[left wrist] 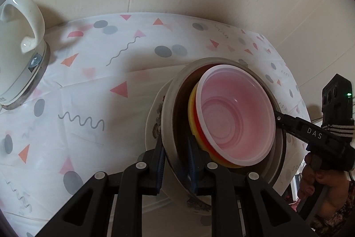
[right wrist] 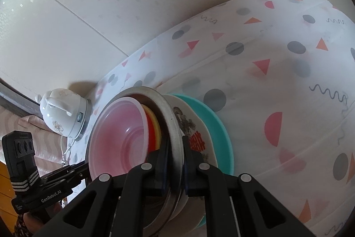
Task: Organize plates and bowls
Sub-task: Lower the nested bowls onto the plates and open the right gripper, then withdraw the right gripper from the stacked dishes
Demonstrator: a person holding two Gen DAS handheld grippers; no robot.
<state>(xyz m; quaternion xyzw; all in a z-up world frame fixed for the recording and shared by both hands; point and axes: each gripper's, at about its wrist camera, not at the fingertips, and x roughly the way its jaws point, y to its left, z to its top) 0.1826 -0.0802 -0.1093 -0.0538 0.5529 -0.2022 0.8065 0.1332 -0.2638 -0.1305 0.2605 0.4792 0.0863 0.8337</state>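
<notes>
Your left wrist camera looks steeply down along its fingers, very close on the stacked bowls (left wrist: 235,117), table beyond. Your right wrist camera faces the same stack (right wrist: 133,137) from the opposite rim, equally near. Both views share the bowls, the patterned tablecloth (left wrist: 93,86), the white kettle (right wrist: 64,114) and the wall.

The white kettle (left wrist: 21,46) is cut off by the left edge of the left wrist view. The nested bowls hide most of the teal plate (right wrist: 218,126), and the yellow bowl (left wrist: 192,112) shows only as a rim sliver. The patterned bowl's (right wrist: 195,137) lower part is hidden behind the gripper frame.
</notes>
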